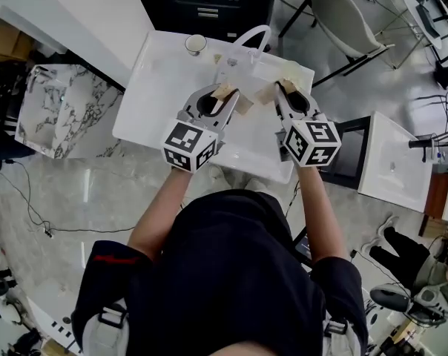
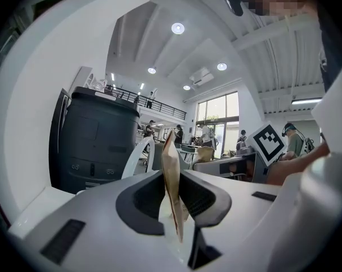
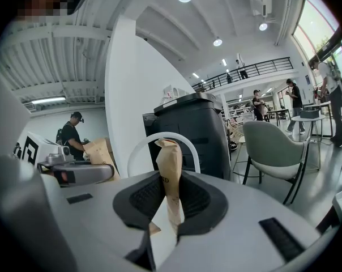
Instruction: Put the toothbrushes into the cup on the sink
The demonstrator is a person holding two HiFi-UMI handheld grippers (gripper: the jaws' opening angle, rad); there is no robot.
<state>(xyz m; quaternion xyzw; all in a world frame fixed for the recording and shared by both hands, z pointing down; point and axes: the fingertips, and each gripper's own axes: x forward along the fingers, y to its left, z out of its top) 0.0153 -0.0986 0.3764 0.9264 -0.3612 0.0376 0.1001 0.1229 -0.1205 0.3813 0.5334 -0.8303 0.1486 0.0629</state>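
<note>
Faucet arch (image 1: pixel 255 32) is rising at 1 o'clock of the left claw (image 1: pixel 222 97) and 11 o'clock of the right claw (image 1: pixel 282 95), barring the middle way. Cup (image 1: pixel 196 44) is standing at 11 o'clock of the left claw, with bare sink top (image 1: pixel 161 80) lying open between. A paper packet (image 1: pixel 265 93) pinched in each claw is narrowing the gap between them.

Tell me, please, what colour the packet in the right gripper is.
The packet is light brown; the right gripper view shows it best.
</note>
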